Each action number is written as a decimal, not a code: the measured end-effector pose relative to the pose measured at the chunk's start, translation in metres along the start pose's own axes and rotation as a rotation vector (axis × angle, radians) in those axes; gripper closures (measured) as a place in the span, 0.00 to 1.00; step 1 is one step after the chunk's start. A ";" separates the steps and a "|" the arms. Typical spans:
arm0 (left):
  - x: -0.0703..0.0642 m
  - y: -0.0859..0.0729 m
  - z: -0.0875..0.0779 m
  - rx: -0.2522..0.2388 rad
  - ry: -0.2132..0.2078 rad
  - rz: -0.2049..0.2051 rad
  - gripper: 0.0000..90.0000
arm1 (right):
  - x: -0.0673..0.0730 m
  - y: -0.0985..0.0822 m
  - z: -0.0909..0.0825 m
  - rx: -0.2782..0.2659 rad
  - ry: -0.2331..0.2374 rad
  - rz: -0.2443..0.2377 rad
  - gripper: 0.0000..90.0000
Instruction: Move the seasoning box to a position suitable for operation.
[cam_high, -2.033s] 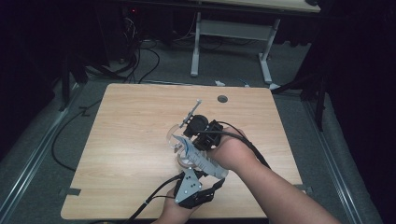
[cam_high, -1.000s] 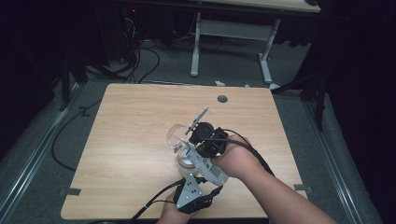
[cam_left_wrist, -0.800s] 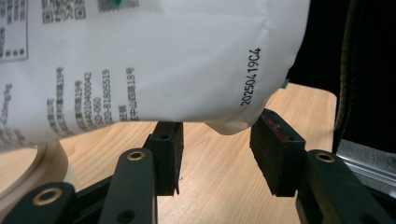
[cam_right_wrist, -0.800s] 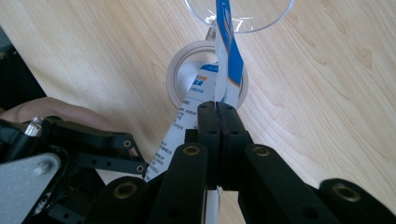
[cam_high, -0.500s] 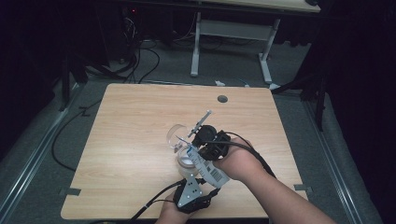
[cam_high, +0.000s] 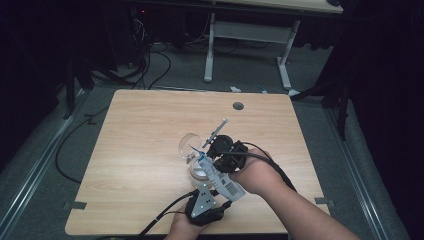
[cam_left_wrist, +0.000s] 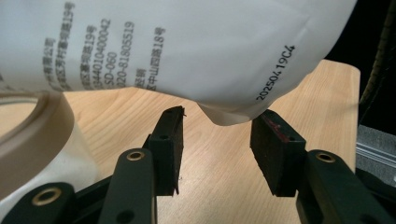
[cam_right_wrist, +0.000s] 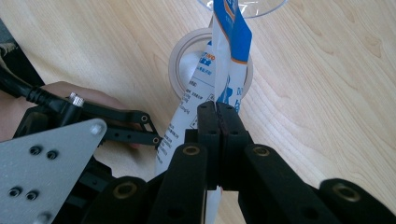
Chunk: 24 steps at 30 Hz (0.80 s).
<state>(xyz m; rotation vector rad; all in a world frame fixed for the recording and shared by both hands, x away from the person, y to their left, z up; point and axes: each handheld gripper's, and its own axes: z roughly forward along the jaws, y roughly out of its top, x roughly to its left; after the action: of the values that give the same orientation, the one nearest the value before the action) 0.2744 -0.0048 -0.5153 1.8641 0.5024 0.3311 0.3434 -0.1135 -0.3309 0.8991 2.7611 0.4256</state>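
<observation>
The right gripper (cam_right_wrist: 218, 112) is pinching the soft, light packet (cam_right_wrist: 224, 56) shut-tight by its flat edge, tipping it toward the glass cup (cam_high: 190, 145), while the left gripper (cam_left_wrist: 217, 140) is waiting with fingers (cam_left_wrist: 169, 140) parted, empty, below its sagging corner

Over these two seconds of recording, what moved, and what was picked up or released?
The left tool drew back a little toward the table's near edge, its jaws open beside the lower end of the white packet; nothing was picked up or released. The right tool stayed clamped on the packet, its top end pointing toward the clear cup. The tape roll and the cup kept their places.
</observation>
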 end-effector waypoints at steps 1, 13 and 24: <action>0.000 0.000 0.000 0.003 0.002 -0.001 0.61 | 0.000 0.000 0.000 0.002 0.000 0.000 1.00; 0.005 -0.005 0.004 0.046 0.025 -0.010 0.61 | -0.001 -0.006 0.000 0.011 -0.005 0.009 1.00; 0.008 -0.008 0.007 0.076 0.047 -0.020 0.61 | -0.002 -0.009 0.000 0.012 0.001 0.016 1.00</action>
<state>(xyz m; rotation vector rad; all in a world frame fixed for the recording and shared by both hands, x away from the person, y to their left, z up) 0.2827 -0.0042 -0.5250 1.9274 0.5724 0.3476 0.3401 -0.1220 -0.3340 0.9246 2.7620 0.4122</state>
